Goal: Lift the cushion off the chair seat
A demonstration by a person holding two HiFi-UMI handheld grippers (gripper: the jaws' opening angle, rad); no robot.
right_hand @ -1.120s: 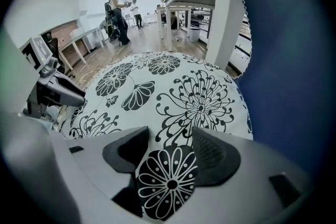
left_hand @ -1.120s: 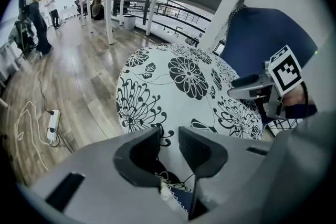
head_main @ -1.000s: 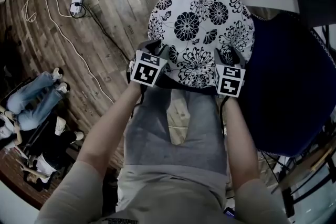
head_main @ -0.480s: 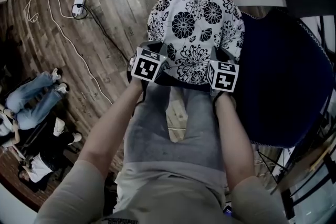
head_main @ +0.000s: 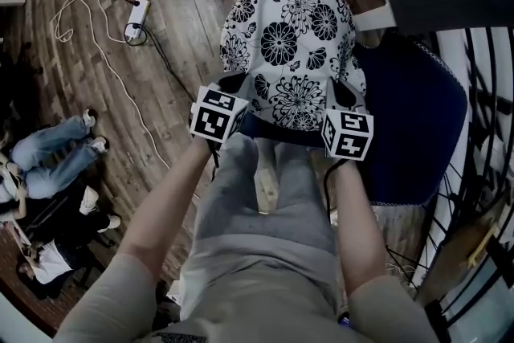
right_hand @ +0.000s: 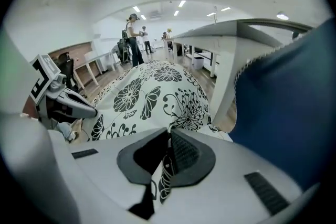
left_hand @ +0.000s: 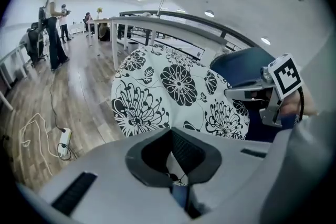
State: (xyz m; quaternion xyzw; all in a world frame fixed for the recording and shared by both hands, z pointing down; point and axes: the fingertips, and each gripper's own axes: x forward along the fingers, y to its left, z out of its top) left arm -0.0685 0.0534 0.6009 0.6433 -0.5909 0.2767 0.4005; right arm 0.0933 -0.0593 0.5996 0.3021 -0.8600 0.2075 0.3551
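Observation:
The round white cushion (head_main: 293,44) with black flowers is raised at its near edge, over the dark blue chair seat (head_main: 409,124). My left gripper (head_main: 239,92) is shut on the cushion's near left rim. In the left gripper view the cushion (left_hand: 173,86) fabric is pinched between the jaws of the left gripper (left_hand: 172,160). My right gripper (head_main: 341,96) grips the near right rim. Its jaws have just closed, and the right gripper (right_hand: 169,153) has a fold of cushion (right_hand: 152,94) squeezed between its pads. The blue chair (right_hand: 294,107) fills that view's right side.
A power strip (head_main: 135,20) with a white cable lies on the wood floor at the upper left. People sit on the floor at the left (head_main: 48,149). A black railing (head_main: 482,92) runs along the right. My grey-trousered legs (head_main: 265,197) stand close before the chair.
Both grippers have risen with the cushion's near edge. The cushion has tipped up and drawn leftward, and more of the blue seat shows at its right.

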